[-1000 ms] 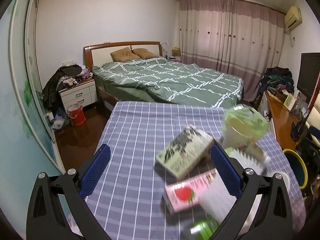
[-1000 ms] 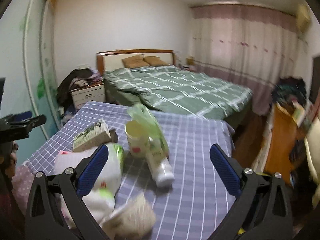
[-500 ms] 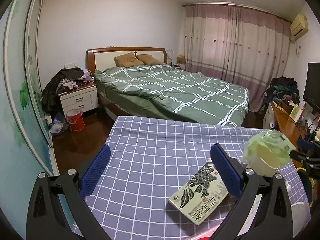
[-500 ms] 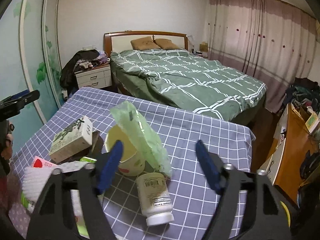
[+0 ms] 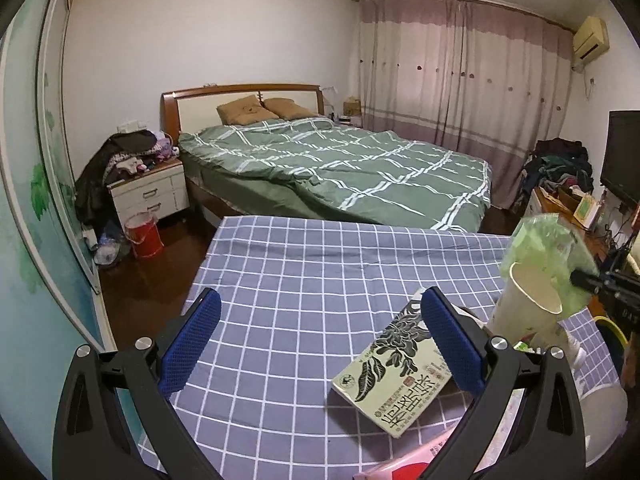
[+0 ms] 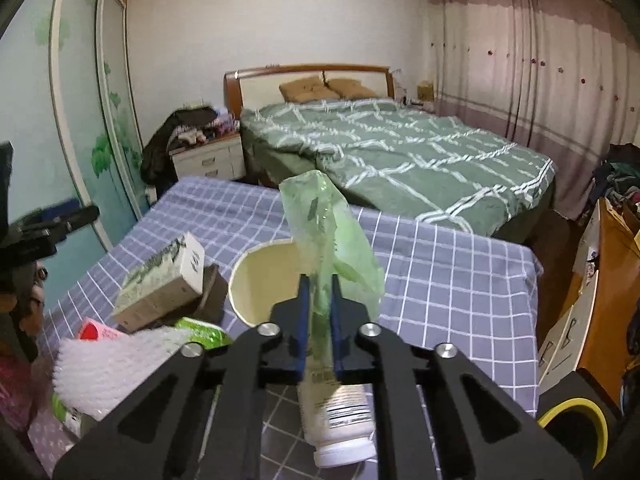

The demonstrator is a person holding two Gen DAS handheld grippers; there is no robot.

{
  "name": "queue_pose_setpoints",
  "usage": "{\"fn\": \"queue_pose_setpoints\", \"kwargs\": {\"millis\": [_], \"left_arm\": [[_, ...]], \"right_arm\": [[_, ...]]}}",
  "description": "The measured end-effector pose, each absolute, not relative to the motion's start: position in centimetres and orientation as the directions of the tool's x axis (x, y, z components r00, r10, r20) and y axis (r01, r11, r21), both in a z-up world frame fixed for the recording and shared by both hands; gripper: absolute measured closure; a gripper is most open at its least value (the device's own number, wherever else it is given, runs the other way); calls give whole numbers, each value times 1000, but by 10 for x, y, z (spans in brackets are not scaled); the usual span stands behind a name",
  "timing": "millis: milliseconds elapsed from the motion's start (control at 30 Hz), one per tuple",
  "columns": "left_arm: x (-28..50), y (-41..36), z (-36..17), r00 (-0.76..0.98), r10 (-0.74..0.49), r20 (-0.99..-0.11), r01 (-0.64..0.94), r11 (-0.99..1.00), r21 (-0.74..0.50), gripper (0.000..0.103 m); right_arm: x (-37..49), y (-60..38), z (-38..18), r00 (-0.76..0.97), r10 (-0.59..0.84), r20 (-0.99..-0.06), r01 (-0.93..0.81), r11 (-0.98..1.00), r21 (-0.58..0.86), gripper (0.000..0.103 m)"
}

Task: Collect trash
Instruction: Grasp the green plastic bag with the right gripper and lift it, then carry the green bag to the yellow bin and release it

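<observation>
Now green bag (image 6: 332,240) between right tongs (image 6: 319,292).

Bed (image 5: 340,160): I see a green checked quilt, two brown pillows.
Nightstand (image 5: 150,192): heaped with clothes (red bucket (image 5: 143,234) beside it).
Curtains (image 5: 460,80): drawn.

A lived-in home bedroom: a double bed (image 5: 332,164) under a green checked quilt, a clothes-heaped nightstand (image 5: 150,190), drawn floor-length curtains (image 5: 460,100) and a wall-mounted air conditioner (image 5: 591,38).
</observation>
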State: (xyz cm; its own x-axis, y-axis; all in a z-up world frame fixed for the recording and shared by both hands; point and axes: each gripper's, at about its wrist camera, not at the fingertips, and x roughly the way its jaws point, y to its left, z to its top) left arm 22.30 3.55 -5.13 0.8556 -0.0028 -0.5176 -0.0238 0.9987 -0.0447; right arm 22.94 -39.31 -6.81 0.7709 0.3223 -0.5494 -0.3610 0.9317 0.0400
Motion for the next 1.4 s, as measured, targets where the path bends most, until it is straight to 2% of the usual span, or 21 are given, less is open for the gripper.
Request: {"fn": "queue_pose_setpoints", "kwargs": {"millis": [200,367,500,667,933,967,1067,1267,1300,1367,1400], "left_arm": [[223,33,-56,848,-25,-530,-6,998,-57,5],[221,28,-57,849,-43,-527,19,999,-50,5],[222,28,-58,844,-54,-534,26,998,-59,5],[221,28,-56,843,-82,-532,42,995,-87,5],[217,25,-56,843,-90,-529,49,995,-91,5],[217,25,-56,843,-94,-530,52,994,-94,5],[218,26,-56,841,-102,-532,60,994,-97,5],[217,21,-54,839,-118,-531,79,992,-95,5],[216,20,-54,837,-125,-532,87,992,-96,5],[215,16,-54,832,-141,-536,108,990,-92,5],[214,14,-54,831,-145,-536,116,989,-88,5]], "right_arm": [[206,-417,-35,832,333,-443,-332,940,82,97],[183,-454,-13,869,278,-409,-253,960,116,97],[160,-507,-24,884,153,-442,-92,983,157,97],[139,-581,-66,831,-25,-556,148,973,177,97],[135,-643,-125,755,-157,-637,350,918,188,95],[136,-648,-132,744,-168,-646,373,908,192,93],[135,-655,-143,723,-187,-665,402,897,184,67],[126,-660,-132,724,-224,-653,461,861,215,53],[126,-655,-122,743,-220,-632,456,858,237,50],[128,-636,-99,797,-192,-573,417,861,292,38],[129,-628,-91,817,-176,-549,393,867,307,37]]}}
